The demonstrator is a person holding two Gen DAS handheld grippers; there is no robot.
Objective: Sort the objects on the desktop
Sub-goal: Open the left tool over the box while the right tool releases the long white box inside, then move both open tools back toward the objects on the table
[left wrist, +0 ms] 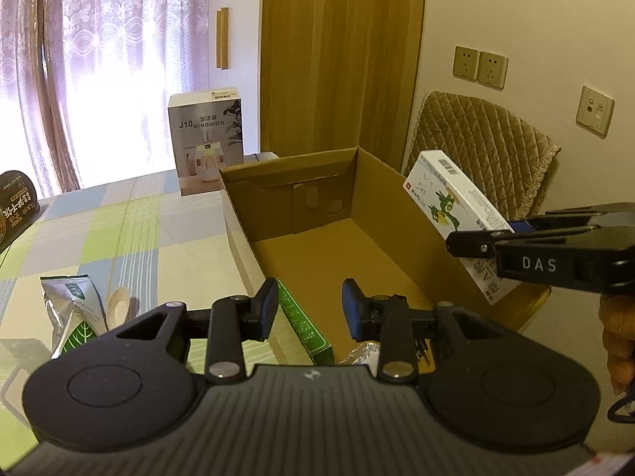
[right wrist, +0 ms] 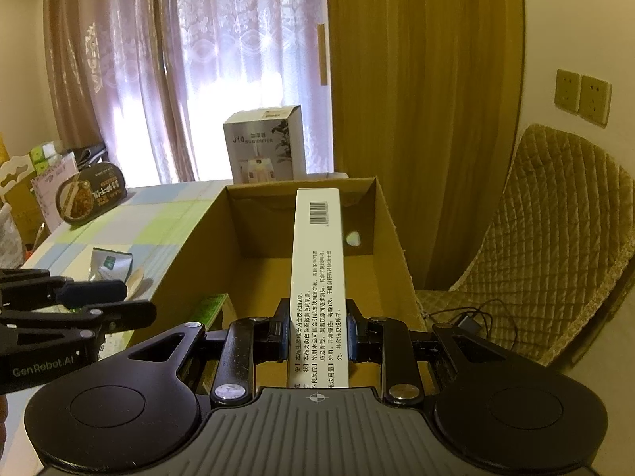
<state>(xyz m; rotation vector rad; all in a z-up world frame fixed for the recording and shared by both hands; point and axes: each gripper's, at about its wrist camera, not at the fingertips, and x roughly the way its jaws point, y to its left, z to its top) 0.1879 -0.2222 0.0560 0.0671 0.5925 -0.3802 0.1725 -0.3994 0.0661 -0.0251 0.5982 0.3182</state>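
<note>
Checked cloth covers the worktop (left wrist: 119,222), with an open cardboard box (left wrist: 317,214) at frame centre. Right claw (right wrist: 316,329) grips a white medicine carton (right wrist: 317,261) above the box. Left claw (left wrist: 309,309) hangs open at the box's near edge.

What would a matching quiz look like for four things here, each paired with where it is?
1. white medicine box
2. green box
3. humidifier box
4. silver pouch

a. lying on the checked tablecloth
b. standing behind the cardboard box
c. clamped in the right gripper
d. inside the cardboard box, against its wall

Pairs: 1-c, 2-d, 3-b, 4-a
</note>
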